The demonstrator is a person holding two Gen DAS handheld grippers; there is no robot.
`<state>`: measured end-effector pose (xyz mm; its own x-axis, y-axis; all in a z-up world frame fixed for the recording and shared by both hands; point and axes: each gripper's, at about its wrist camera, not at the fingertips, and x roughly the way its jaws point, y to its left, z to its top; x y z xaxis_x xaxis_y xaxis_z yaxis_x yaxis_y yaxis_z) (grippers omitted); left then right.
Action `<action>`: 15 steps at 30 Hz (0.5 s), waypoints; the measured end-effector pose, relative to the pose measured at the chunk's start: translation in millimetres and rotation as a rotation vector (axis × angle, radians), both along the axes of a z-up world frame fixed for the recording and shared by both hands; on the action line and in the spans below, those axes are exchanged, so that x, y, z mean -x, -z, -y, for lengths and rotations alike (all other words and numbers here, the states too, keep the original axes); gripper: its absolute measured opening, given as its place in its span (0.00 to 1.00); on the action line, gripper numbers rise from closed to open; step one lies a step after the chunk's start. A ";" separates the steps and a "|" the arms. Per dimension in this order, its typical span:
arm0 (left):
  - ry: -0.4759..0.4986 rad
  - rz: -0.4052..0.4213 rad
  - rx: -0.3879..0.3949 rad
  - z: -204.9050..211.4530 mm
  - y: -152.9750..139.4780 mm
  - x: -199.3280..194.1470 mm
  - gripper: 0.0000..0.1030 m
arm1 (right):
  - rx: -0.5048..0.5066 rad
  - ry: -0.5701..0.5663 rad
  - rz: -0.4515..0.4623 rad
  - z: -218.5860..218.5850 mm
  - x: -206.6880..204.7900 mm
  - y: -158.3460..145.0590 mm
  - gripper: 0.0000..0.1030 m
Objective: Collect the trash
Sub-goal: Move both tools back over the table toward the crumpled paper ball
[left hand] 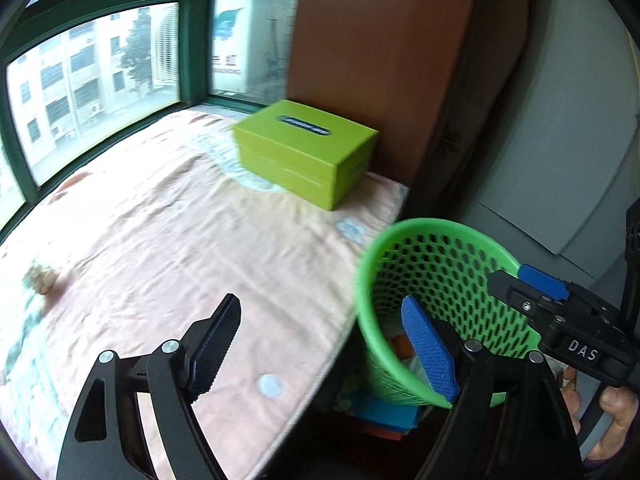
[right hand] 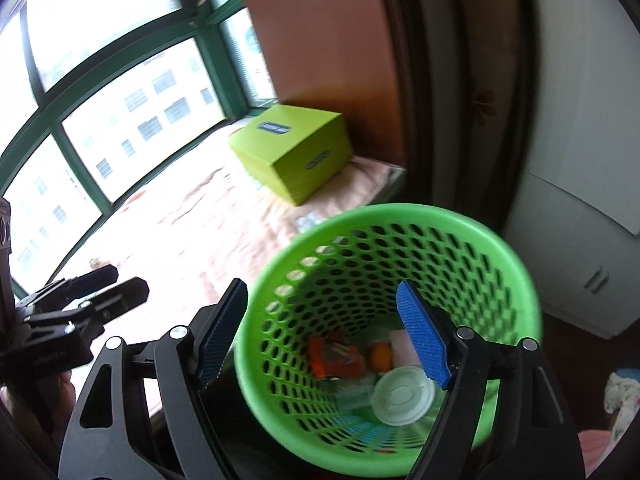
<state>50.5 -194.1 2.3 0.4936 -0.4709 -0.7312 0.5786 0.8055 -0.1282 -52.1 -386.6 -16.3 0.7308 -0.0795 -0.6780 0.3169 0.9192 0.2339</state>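
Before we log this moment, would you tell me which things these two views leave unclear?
- Crumpled lump on the pink blanket, left wrist view: blurred, kind unclear.
- Green mesh bin contents, right wrist view: orange wrapper and white lid show; the right claw's blue pad covers the rest.
- Green box label: too blurred to read.
- Bin's base, left wrist view: hidden behind the left claw.

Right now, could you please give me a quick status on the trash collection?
Both hand-held grippers open, empty: left, right. Green basket holds wrappers and a lid. Crumpled scrap left on the bed cover. Nothing blocking.
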 end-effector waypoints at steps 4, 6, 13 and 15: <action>-0.091 0.007 -0.007 -36.0 -2.2 -15.6 0.78 | 0.006 -0.067 0.002 -22.4 -19.2 -1.7 0.76; -0.138 0.008 -0.009 -55.2 -3.1 -23.6 0.79 | 0.003 -0.099 0.000 -33.2 -29.7 -1.7 0.76; -0.311 0.008 -0.030 -128.4 -3.8 -51.6 0.79 | -0.003 -0.209 -0.009 -75.5 -68.0 -1.2 0.76; -0.359 0.007 -0.037 -148.4 -3.4 -61.3 0.79 | -0.002 -0.244 -0.013 -89.2 -79.6 -0.8 0.76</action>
